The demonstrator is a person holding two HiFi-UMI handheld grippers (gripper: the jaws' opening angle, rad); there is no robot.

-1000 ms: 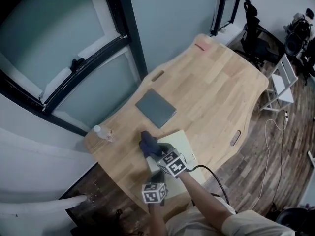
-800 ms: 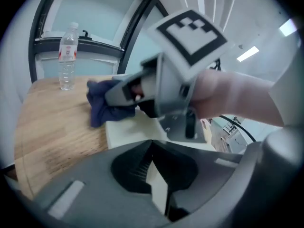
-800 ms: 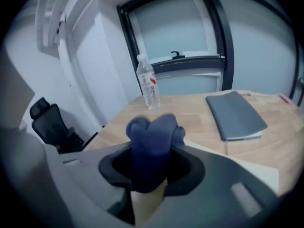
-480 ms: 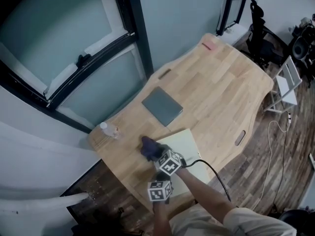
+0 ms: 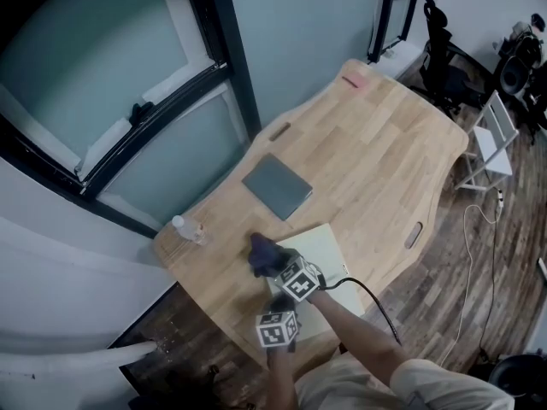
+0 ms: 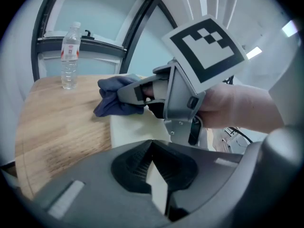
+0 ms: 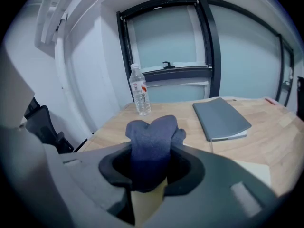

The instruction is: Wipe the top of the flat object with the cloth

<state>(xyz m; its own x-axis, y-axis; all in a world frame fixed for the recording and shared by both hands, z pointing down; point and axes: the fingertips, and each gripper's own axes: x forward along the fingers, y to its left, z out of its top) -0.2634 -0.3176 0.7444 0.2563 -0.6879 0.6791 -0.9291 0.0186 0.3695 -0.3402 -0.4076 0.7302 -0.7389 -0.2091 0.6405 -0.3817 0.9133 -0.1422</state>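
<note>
On pale board (image 5: 330, 248), R gripper (image 7: 151, 175) tight on cloth (image 7: 153, 139), L gripper (image 6: 159, 186) nipping board edge, contact unclear

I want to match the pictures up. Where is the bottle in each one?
Head view: bottle left of centre, to the left of the cloth.
Left gripper view: bottle upper left, beyond the cloth.
Right gripper view: bottle upper middle, behind the cloth.
Shared landmark: the dark cloth, held in the right gripper, shows in all three.
</note>
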